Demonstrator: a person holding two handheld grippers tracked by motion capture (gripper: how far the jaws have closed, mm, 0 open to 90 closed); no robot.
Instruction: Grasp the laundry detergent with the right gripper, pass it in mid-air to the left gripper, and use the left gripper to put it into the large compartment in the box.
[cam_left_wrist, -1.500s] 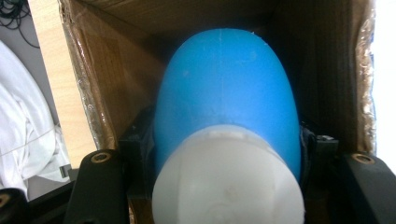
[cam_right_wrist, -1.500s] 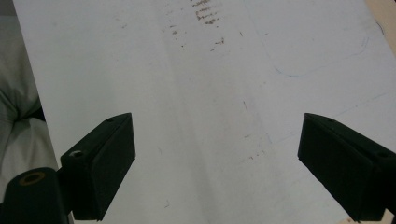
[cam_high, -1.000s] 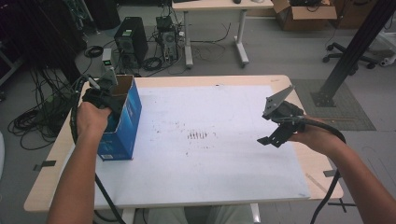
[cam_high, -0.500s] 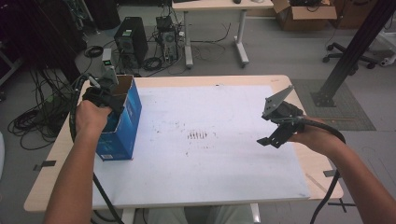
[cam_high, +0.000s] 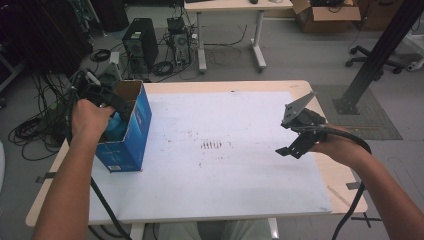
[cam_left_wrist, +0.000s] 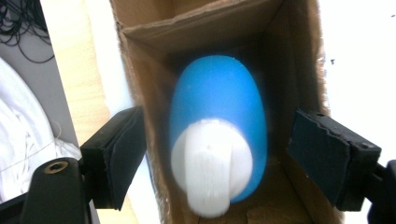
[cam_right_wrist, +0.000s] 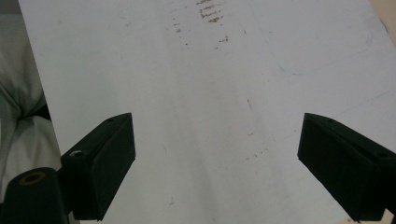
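A blue cardboard box (cam_high: 125, 135) stands open-topped at the table's left edge. Inside it, seen in the left gripper view, a blue bottle (cam_left_wrist: 219, 98) with a white cap (cam_left_wrist: 210, 163) stands between the brown inner walls (cam_left_wrist: 149, 28). My left gripper (cam_high: 107, 100) hovers over the box mouth, pointing down. Its jaws have just been opening and now stand apart on either side of the bottle (cam_high: 116, 125) without touching it. My right gripper (cam_high: 292, 149) is held above the right part of the white sheet, open, with nothing between its jaws (cam_right_wrist: 217, 158).
A white sheet (cam_high: 225, 170) with small dark marks at its middle covers most of the wooden table (cam_high: 345, 190). Cables trail from both grippers. Computers, cables, another desk and a chair stand on the floor beyond the table.
My left hand has lifted a little above the box opening. The right hand and gripper have stayed where they were.
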